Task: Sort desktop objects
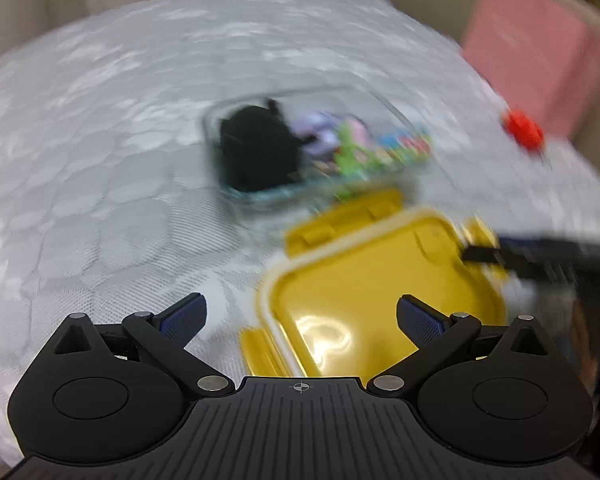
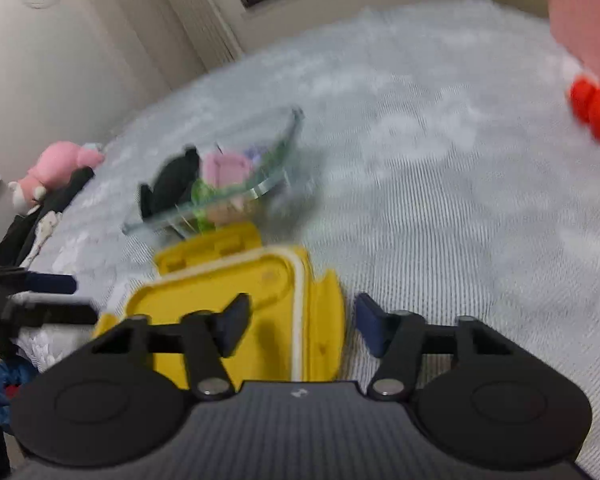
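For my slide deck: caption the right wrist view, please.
Open right gripper straddles the yellow lid's edge beside a filled glass container.

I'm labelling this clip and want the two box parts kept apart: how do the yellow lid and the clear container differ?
The yellow lid is opaque, with a white seal along its edge; the clear container is see-through.
The lid lies bare, nothing on it, while the container holds a black item and small coloured pieces.
The lid sits nearer, between the right tongs; the container lies just beyond it.
Both are squarish with rounded corners and rest on the grey patterned cloth.
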Demonstrator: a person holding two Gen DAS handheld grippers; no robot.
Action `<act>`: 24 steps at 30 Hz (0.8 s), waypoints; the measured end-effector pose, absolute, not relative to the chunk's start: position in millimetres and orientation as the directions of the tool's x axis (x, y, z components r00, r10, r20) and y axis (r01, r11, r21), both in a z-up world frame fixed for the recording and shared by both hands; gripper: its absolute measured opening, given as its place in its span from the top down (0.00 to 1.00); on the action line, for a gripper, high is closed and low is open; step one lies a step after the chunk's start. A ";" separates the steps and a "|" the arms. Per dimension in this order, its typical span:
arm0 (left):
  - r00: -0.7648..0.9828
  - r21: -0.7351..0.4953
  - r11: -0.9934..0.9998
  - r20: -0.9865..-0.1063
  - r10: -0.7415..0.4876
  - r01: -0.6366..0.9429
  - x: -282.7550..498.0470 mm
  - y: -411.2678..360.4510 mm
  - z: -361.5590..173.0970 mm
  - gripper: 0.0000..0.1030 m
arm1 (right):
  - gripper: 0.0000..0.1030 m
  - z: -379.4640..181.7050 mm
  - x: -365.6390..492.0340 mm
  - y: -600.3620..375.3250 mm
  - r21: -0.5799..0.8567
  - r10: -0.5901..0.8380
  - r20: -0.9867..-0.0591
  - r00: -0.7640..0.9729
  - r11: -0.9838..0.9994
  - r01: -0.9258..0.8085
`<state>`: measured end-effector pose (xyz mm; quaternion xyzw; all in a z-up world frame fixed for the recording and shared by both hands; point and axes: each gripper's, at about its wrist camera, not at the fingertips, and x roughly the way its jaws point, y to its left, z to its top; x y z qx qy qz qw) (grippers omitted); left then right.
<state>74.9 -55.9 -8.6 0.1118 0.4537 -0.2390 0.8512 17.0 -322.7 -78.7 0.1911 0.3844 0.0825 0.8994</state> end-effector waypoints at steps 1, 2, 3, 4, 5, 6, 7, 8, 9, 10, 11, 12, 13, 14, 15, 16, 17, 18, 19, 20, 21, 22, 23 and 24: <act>0.481 0.020 0.840 -0.827 -0.291 0.543 64.5 -63.0 -9.9 0.00 | 0.41 -80.3 16.9 -320.9 0.398 0.293 -0.662 0.690 0.918 -0.008; 0.491 0.063 0.818 -0.825 -0.279 0.572 53.7 -69.5 -11.1 0.00 | 0.40 -80.2 15.5 -317.6 0.378 0.284 -0.665 0.691 0.926 -0.017; 0.501 0.094 0.802 -0.822 -0.272 0.589 44.9 -74.0 -12.2 0.00 | 0.39 -79.1 13.6 -313.7 0.355 0.273 -0.671 0.689 0.935 -0.025; 0.514 0.127 0.786 -0.816 -0.264 0.605 34.7 -78.6 -12.9 0.00 | 0.35 -77.8 11.0 -309.5 0.336 0.269 -0.675 0.687 0.941 -0.037; 0.529 0.149 0.779 -0.808 -0.260 0.610 26.4 -81.3 -13.5 0.00 | 0.29 -76.9 8.4 -305.1 0.325 0.274 -0.679 0.681 0.944 -0.056; 0.546 0.164 0.776 -0.796 -0.261 0.609 19.1 -82.2 -14.0 0.00 | 0.26 -77.0 5.2 -301.8 0.321 0.284 -0.680 0.676 0.944 -0.073; 0.564 0.174 0.772 -0.781 -0.270 0.611 10.8 -82.9 -14.9 0.00 | 0.19 -78.3 1.5 -299.0 0.318 0.293 -0.678 0.674 0.944 -0.089; 0.580 0.182 0.768 -0.765 -0.281 0.613 2.8 -83.5 -16.0 0.00 | 0.13 -80.6 -3.7 -295.3 0.303 0.292 -0.676 0.677 0.947 -0.106; 0.587 0.183 0.762 -0.753 -0.298 0.621 -4.0 -84.1 -18.2 0.00 | 0.11 -82.9 -8.9 -291.6 0.287 0.291 -0.673 0.680 0.950 -0.123; 0.594 0.184 0.755 -0.740 -0.315 0.630 -10.9 -84.7 -20.7 0.00 | 0.09 -84.7 -16.5 -287.0 0.253 0.276 -0.669 0.690 0.958 -0.137; 0.598 0.186 0.745 -0.729 -0.333 0.641 -17.9 -86.2 -24.7 0.00 | 0.07 -87.0 -24.0 -280.7 0.209 0.258 -0.666 0.700 0.965 -0.156; 0.605 0.197 0.736 -0.720 -0.340 0.647 -24.0 -88.3 -29.1 0.00 | 0.06 -89.9 -31.1 -274.9 0.169 0.242 -0.664 0.708 0.970 -0.173; 0.615 0.212 0.729 -0.710 -0.343 0.651 -30.1 -90.5 -33.5 0.00 | 0.06 -92.5 -39.4 -271.2 0.148 0.222 -0.643 0.733 0.975 -0.166; 0.639 0.245 0.725 -0.694 -0.333 0.644 -36.0 -93.1 -37.7 0.00 | 0.06 -95.1 -47.7 -267.5 0.128 0.202 -0.621 0.757 0.979 -0.156; 0.661 0.275 0.721 -0.677 -0.324 0.636 -41.7 -95.2 -41.6 0.00 | 0.06 -97.4 -53.0 -267.6 0.141 0.198 -0.613 0.765 0.980 -0.141; 0.675 0.290 0.721 -0.663 -0.323 0.629 -46.4 -94.6 -43.7 0.00 | 0.06 -98.3 -57.6 -268.6 0.164 0.202 -0.612 0.765 0.978 -0.127; 0.690 0.304 0.721 -0.649 -0.322 0.622 -51.0 -94.0 -45.9 0.00 | 0.03 -96.7 -60.8 -269.5 0.184 0.211 -0.617 0.758 0.975 -0.122; 0.704 0.318 0.721 -0.634 -0.320 0.615 -55.6 -93.3 -48.0 0.00 | 0.00 -94.9 -61.3 -271.6 0.212 0.236 -0.625 0.744 0.969 -0.129; 0.717 0.332 0.722 -0.619 -0.319 0.607 -60.2 -92.4 -49.8 0.00 | 0.00 -93.1 -64.5 -272.9 0.239 0.260 -0.635 0.727 0.962 -0.135; 0.731 0.346 0.723 -0.605 -0.315 0.598 -64.0 -90.0 -50.1 0.00 | 0.00 -91.3 -67.8 -274.2 0.265 0.284 -0.644 0.710 0.954 -0.141; 0.748 0.364 0.725 -0.587 -0.310 0.585 -67.3 -87.6 -50.1 0.00 | 0.00 -90.0 -71.5 -275.8 0.278 0.293 -0.644 0.706 0.950 -0.141; 0.764 0.381 0.726 -0.569 -0.304 0.572 -69.4 -85.4 -49.9 0.00 | 0.00 -89.2 -73.1 -277.8 0.291 0.301 -0.641 0.706 0.947 -0.140; 0.776 0.397 0.726 -0.557 -0.295 0.561 -70.4 -83.9 -50.2 0.00 | 0.00 -89.3 -72.1 -279.4 0.299 0.306 -0.640 0.705 0.944 -0.139; 0.786 0.410 0.726 -0.547 -0.288 0.552 -71.0 -82.7 -50.4 0.00 | 0.00 -89.8 -68.4 -280.4 0.305 0.302 -0.644 0.703 0.944 -0.127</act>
